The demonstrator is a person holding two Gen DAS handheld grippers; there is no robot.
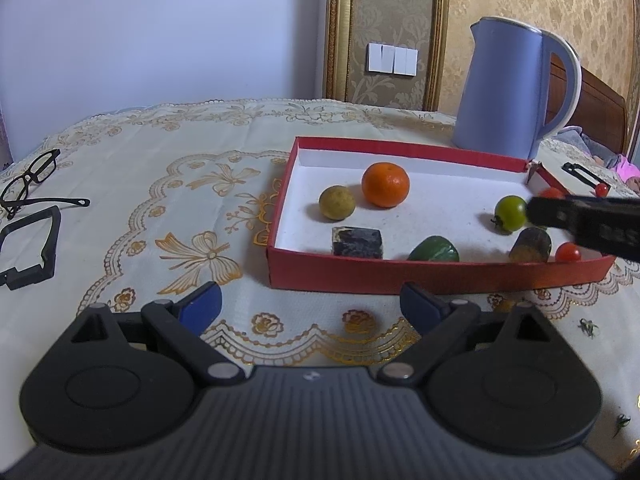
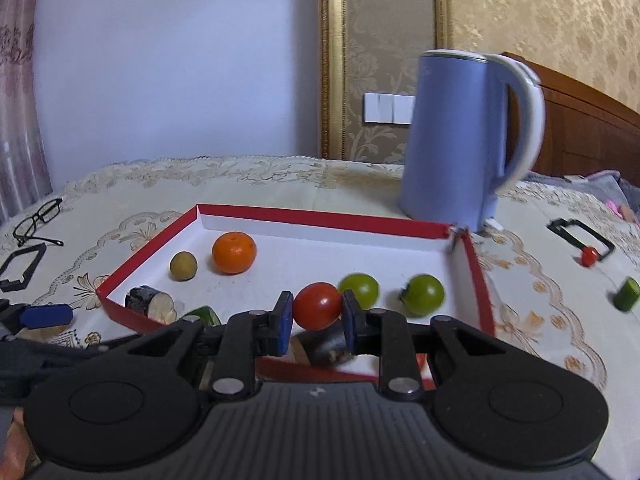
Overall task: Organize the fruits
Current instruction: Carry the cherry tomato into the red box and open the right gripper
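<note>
A red box with a white floor holds an orange, a small yellow-brown fruit, a green tomato, a dark cut piece, a green piece and a red cherry tomato. My left gripper is open and empty over the tablecloth, in front of the box. My right gripper is shut on a red tomato above the box's near side. Two green tomatoes lie just beyond it. The right gripper also shows in the left wrist view.
A blue kettle stands behind the box. A small red tomato and a green piece lie on the cloth to the right, by a black frame. Glasses and another black frame lie at the left.
</note>
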